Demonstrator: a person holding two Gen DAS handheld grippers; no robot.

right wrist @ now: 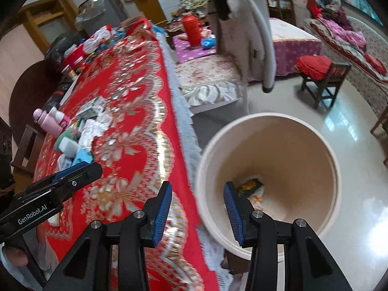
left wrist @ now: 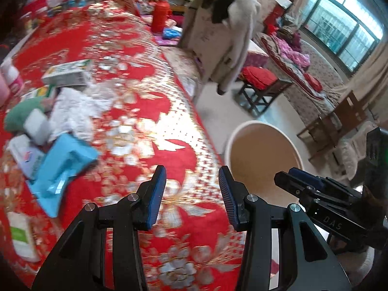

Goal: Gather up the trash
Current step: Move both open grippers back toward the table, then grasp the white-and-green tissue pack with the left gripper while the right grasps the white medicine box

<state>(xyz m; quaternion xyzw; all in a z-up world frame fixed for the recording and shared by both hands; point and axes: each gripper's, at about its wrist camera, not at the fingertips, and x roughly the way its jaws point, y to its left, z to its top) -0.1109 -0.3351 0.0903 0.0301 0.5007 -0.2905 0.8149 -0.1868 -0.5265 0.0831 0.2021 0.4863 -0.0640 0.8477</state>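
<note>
One bin (right wrist: 312, 150), round, cream, smooth-walled plastic, stands on the glossy pale floor (right wrist: 349, 126) just beside the table's long edge; its mouth faces up and toward your right gripper (right wrist: 197, 206). At the bin's bottom lie a dark wrapper (right wrist: 251, 184) with yellow print and something white under it; the details are too small to tell.

Your right gripper hangs over the table edge next to the bin, fingers apart, nothing between the blue ribbed pads (right wrist: 162, 211). One finger is over the cloth, the other over the bin's mouth. Your left gripper (left wrist: 192, 196) is also spread and holds nothing; it sits over the red cloth (left wrist: 135, 48), with the bin's rim just beyond its right finger.

The remaining trash lies on the table, well away from the bin, toward the far long edge: crumpled white tissue (left wrist: 72, 106), a torn blue soft pack (left wrist: 63, 167), a flat white-green carton (left wrist: 66, 74), a white sponge-like block (left wrist: 36, 125) and a green wad (left wrist: 20, 116). The carton's long axis runs roughly along the table's length. This part of the left view is motion-blurred.

Between that pile and the bin the cloth is bare: red with gold-silver floral embroidery and a white fringe (right wrist: 186, 121) at the bin-side edge. Beyond the bin, open floor reaches a wooden stool (right wrist: 322, 80) with a red cushion.
</note>
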